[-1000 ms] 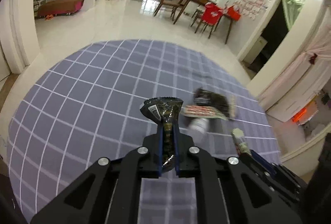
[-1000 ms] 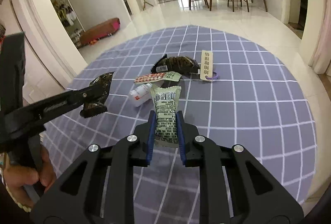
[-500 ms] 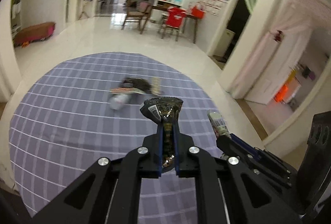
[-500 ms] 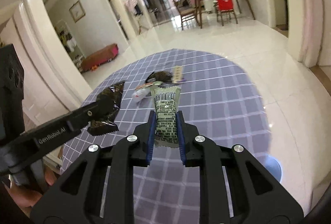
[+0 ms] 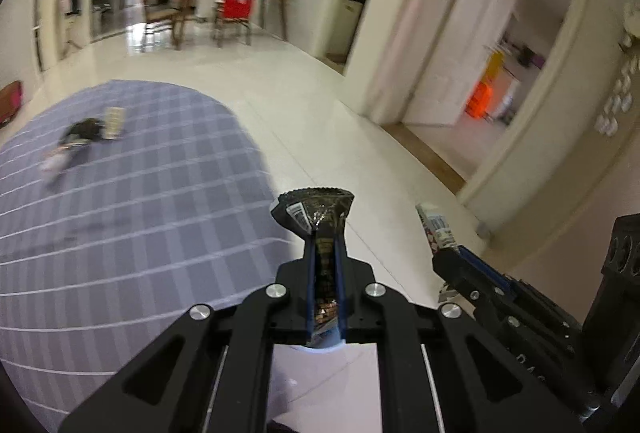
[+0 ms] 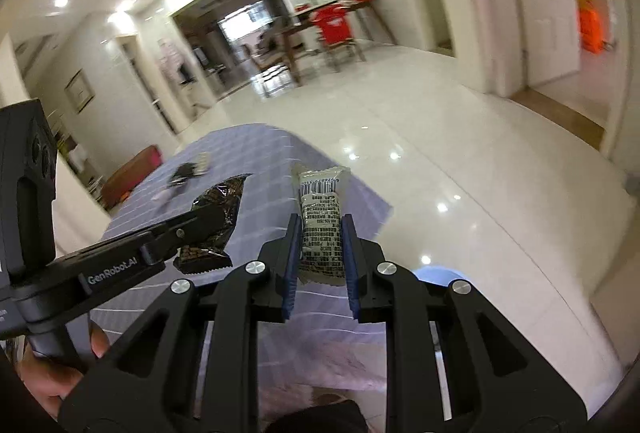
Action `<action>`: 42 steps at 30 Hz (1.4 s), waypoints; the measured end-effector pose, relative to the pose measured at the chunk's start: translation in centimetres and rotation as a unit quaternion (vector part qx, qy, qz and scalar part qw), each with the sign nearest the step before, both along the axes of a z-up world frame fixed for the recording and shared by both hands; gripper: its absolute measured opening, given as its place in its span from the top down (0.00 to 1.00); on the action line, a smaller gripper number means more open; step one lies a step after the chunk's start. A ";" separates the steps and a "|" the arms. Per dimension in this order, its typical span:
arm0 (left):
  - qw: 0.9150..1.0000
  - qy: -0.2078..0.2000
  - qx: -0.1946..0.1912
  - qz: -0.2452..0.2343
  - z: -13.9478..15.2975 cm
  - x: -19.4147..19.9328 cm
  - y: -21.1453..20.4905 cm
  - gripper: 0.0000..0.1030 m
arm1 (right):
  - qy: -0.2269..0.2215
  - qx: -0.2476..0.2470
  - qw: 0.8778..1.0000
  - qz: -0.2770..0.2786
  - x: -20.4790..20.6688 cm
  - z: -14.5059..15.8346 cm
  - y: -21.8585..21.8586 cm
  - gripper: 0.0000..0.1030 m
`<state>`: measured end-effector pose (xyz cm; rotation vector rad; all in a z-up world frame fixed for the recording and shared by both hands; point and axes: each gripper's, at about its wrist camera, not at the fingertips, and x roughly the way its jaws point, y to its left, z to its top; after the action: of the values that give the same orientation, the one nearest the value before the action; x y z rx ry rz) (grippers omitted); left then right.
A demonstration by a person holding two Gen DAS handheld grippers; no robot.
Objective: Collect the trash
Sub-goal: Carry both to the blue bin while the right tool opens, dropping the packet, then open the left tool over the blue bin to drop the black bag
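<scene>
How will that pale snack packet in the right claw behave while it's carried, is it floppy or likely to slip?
The pale snack packet stands straight up out of the right claw without drooping, so it probably has some stiffness or contents. It looks like thin glossy film, likely light and somewhat slippery. The fingers pinch its lower half, so the hold seems adequate.

Both my wrist cams look forward along the fingers, each catching the other gripper and the checkered tablecloth point(image 5: 120, 213) ahead-left.

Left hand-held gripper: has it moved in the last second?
Yes. The left hand-held gripper, shut on the dark wrapper, has swung right: the checked table has slid from centre to the view's left.
</scene>
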<state>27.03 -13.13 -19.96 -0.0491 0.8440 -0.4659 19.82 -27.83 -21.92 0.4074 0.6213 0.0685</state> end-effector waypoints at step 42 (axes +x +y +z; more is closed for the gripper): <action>0.994 0.022 0.081 -0.072 -6.6 3.5 -10.8 0.92 | -0.035 0.087 0.989 -0.111 -1.7 -5.1 -10.7 0.43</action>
<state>30.57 -23.96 -26.52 0.1515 0.9298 -0.5318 18.15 -38.57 -27.00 0.6375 0.5000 -0.0759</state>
